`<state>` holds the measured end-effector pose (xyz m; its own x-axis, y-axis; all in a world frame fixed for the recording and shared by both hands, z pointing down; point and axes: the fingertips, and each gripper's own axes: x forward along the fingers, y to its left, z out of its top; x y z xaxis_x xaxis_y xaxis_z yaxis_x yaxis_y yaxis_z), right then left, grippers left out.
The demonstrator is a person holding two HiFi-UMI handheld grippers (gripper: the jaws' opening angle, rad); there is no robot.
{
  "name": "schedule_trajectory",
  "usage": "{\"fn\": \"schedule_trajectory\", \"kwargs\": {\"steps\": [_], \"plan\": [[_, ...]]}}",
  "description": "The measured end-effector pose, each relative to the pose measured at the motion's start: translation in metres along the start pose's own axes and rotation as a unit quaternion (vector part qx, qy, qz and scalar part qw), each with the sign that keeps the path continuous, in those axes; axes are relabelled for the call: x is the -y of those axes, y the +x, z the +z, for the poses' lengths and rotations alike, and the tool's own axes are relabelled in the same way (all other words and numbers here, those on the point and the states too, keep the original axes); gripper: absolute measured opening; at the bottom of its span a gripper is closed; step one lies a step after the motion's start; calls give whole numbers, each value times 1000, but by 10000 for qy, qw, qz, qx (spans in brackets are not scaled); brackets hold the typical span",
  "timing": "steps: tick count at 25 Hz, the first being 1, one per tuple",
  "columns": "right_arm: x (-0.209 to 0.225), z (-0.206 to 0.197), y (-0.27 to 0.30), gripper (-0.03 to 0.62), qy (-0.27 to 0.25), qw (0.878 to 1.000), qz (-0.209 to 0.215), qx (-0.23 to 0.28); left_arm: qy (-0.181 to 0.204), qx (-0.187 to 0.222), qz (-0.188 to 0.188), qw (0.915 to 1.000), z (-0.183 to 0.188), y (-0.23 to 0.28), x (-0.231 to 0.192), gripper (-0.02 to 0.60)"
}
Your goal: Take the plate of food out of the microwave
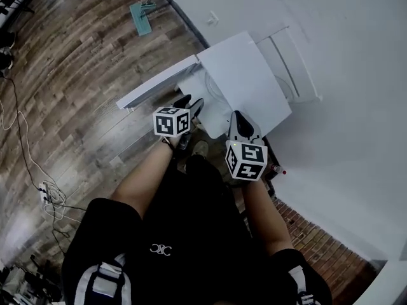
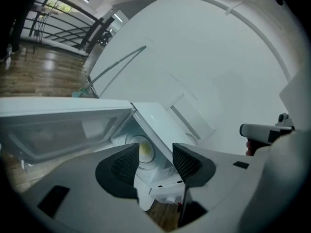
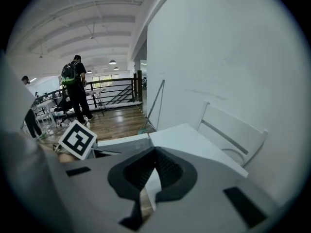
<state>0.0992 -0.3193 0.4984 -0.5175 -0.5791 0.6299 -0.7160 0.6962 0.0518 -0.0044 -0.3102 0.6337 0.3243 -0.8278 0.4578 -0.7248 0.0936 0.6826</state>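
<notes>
Spread apart and empty, the jaws of the left gripper (image 1: 189, 105) point in the head view at the opening of a white microwave (image 1: 245, 81) whose door (image 1: 159, 81) hangs wide open to the left. Beside it the right gripper (image 1: 242, 124) hovers over the microwave's front corner. A mop (image 1: 141, 14) leans against the white wall, and cables (image 1: 48, 192) trail over the wood floor (image 1: 82, 75).

From the left gripper view, the left gripper (image 2: 155, 154) shows clear space between its pads. Through that gap the plate of food (image 2: 144, 152) sits inside the microwave (image 2: 160, 125) on the round turntable, just beyond the left-hand jaw, untouched and apart from both. The door (image 2: 63, 125) stretches across the left; the right gripper (image 2: 262, 132) shows at the far right.

From the right gripper view, the right gripper (image 3: 155, 154) has its jaws pressed together at the tips with nothing between them, over the microwave's top (image 3: 189, 142). A white frame (image 3: 233, 135) leans on the wall behind. A person (image 3: 75, 89) with a backpack stands by a railing (image 3: 116, 91) across the wood floor, under a white beamed ceiling.
</notes>
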Motion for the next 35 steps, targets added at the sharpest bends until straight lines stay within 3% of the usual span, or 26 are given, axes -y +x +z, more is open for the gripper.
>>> {"fn": "schedule_trajectory", "kwargs": {"steps": [3,8,12,20,25,35], "plan": [[7,-13,10,14,-185,9995,125,-205,-346,94,114,9993,-10,31,-22,246],[25,-29,22,14,-393,9977,253,-489,-860,-46,274,9959,-44,90,-49,281],[40,-30,27,14,-673,9960,248,-528,-931,-264,606,9935,-72,133,-72,291],[60,-58,48,14,-798,9936,222,-765,-1012,-266,1030,9892,-94,195,-101,311],[63,-65,56,14,-861,9925,236,-831,-1185,-355,1130,9859,-105,217,-107,314],[83,-81,58,14,-741,9922,136,-998,-1059,-667,1502,9807,-115,241,-120,318]]}}
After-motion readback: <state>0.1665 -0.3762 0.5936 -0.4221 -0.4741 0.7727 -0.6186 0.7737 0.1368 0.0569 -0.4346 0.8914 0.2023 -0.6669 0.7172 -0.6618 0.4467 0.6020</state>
